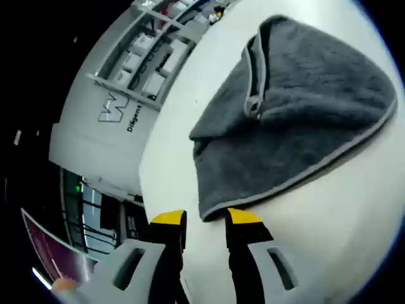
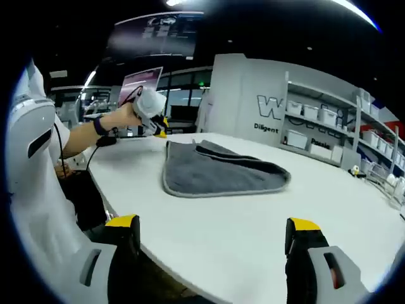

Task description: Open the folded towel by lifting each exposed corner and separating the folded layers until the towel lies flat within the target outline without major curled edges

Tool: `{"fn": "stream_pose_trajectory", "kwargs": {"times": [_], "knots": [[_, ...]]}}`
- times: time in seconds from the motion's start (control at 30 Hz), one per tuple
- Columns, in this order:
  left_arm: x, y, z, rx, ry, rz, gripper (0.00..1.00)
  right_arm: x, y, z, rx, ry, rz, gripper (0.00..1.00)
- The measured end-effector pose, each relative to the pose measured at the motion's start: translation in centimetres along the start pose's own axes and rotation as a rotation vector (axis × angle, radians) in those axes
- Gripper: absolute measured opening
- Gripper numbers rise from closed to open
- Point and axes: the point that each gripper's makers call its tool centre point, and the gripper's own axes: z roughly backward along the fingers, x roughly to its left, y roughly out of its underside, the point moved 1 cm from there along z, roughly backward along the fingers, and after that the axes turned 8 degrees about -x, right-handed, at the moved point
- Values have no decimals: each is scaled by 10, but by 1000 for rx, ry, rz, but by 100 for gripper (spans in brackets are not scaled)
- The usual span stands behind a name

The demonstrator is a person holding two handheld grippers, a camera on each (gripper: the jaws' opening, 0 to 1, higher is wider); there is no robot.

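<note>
Yellow-tipped jaws of the left gripper (image 1: 205, 218) are held narrowly parted at the near corner of the folded grey towel (image 1: 288, 120) — not yet pinched. Several layers may be caught together, or the white table (image 2: 253, 215) edge overshot. Right gripper (image 2: 212, 231) is spread wide, well back; shelving with bins (image 2: 329, 120) stands beyond, nothing obstructing.

Bare white table (image 2: 253, 221) lies open around the folded towel (image 2: 218, 171); shelving (image 2: 329, 130) stands well beyond.

Demo hall or lab: white table (image 2: 253, 221), grey branded partition wall (image 2: 247, 95) with lettering, open shelving (image 2: 329, 126) of white bins, glass-fronted rooms behind, dark ceiling.
</note>
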Motion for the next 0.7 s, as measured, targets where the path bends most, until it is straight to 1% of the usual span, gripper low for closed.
{"fn": "stream_pose_trajectory", "kwargs": {"times": [0.03,0.07,0.1,0.13,0.17,0.2,0.23,0.27,0.3,0.33,0.4,0.43,0.47,0.5,0.53,0.57,0.6,0.67,0.7], "knots": [[-2,-6,15,-45,1,18,33,6,-6,-16,3,-28,27,88],[-5,-12,29,-104,0,65,35,9,-8,-24,4,-43,27,83],[-9,-21,43,-192,16,137,36,16,-12,-39,-4,-74,14,77],[-17,-28,57,-266,52,223,38,21,-13,-47,-1,-97,12,74],[-23,-33,70,-333,97,308,41,27,-12,-56,18,-130,17,71],[-33,-37,85,-412,162,426,45,33,-11,-65,34,-153,16,68],[-37,-39,92,-453,199,479,52,38,-9,-73,53,-176,16,67],[-43,-41,101,-503,249,562,58,43,-8,-81,66,-191,10,65],[-45,-42,108,-549,281,636,63,47,-8,-88,74,-203,2,63],[-48,-41,114,-580,308,699,68,52,-7,-95,83,-221,7,62],[-49,-36,122,-653,333,767,72,60,-5,-107,99,-243,22,56],[-50,-32,124,-668,331,810,76,62,-4,-112,102,-245,29,52],[-52,-29,125,-682,311,825,81,63,-3,-116,106,-247,36,48],[-54,-23,125,-674,302,819,86,64,-2,-119,111,-249,41,43],[-61,-19,124,-647,301,824,90,64,-2,-122,115,-249,43,40],[-65,-13,123,-620,300,819,91,64,-1,-124,119,-248,42,37],[-70,-10,122,-603,295,803,91,64,0,-126,123,-248,41,34],[-77,-5,120,-587,284,799,91,66,3,-128,140,-256,56,26],[-81,-4,120,-579,291,806,92,66,6,-128,158,-265,91,23]]}}
